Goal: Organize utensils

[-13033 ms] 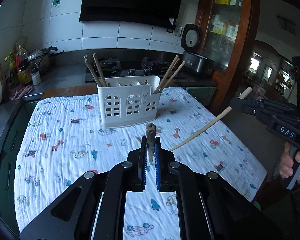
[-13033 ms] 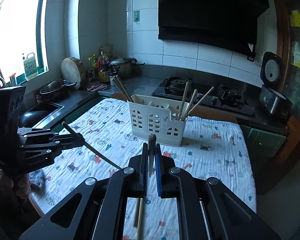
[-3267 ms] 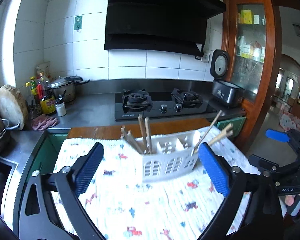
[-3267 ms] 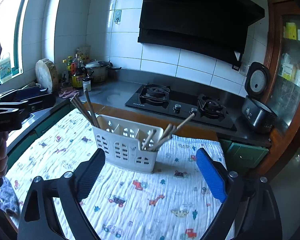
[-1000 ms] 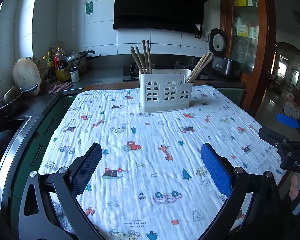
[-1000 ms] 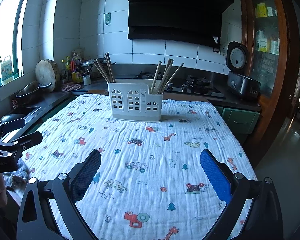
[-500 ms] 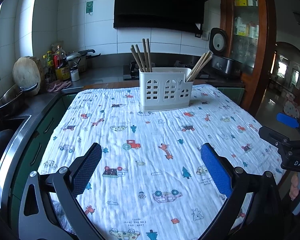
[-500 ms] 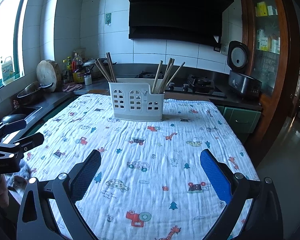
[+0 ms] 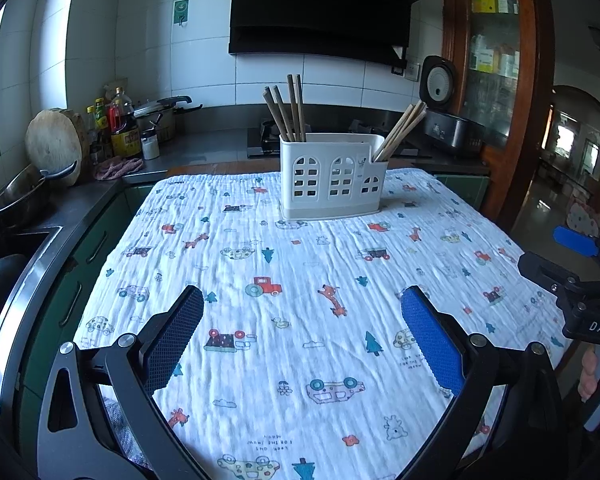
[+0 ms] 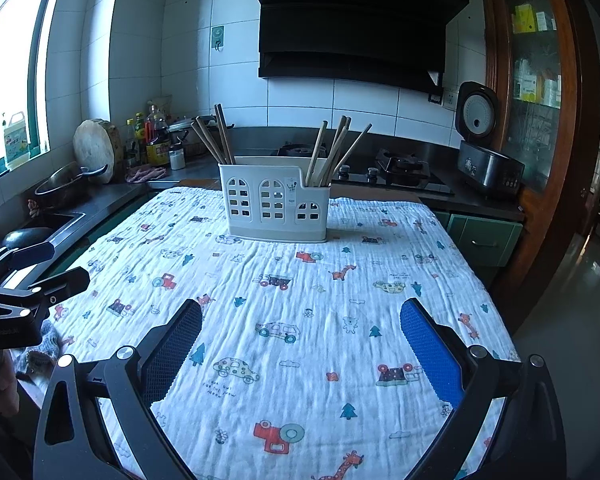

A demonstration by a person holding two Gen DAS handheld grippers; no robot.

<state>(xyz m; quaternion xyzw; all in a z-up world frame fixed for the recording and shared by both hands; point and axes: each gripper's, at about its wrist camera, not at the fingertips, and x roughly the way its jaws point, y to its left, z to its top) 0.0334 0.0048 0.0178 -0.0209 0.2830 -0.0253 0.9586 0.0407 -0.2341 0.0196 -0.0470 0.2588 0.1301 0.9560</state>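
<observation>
Because the chopsticks [image 9: 287, 108] are light, stiff and slender, take hold at mid-shaft — smooth sticks may slip. Left claw [image 9: 302, 336] is spread wide and empty; the white holder [image 9: 332, 178] stands well ahead at the worktop's [image 9: 260, 320] far edge, sticks grouped in both end compartments. Right claw [image 10: 300, 346] — likewise wide, empty, well short of the holder.
</observation>
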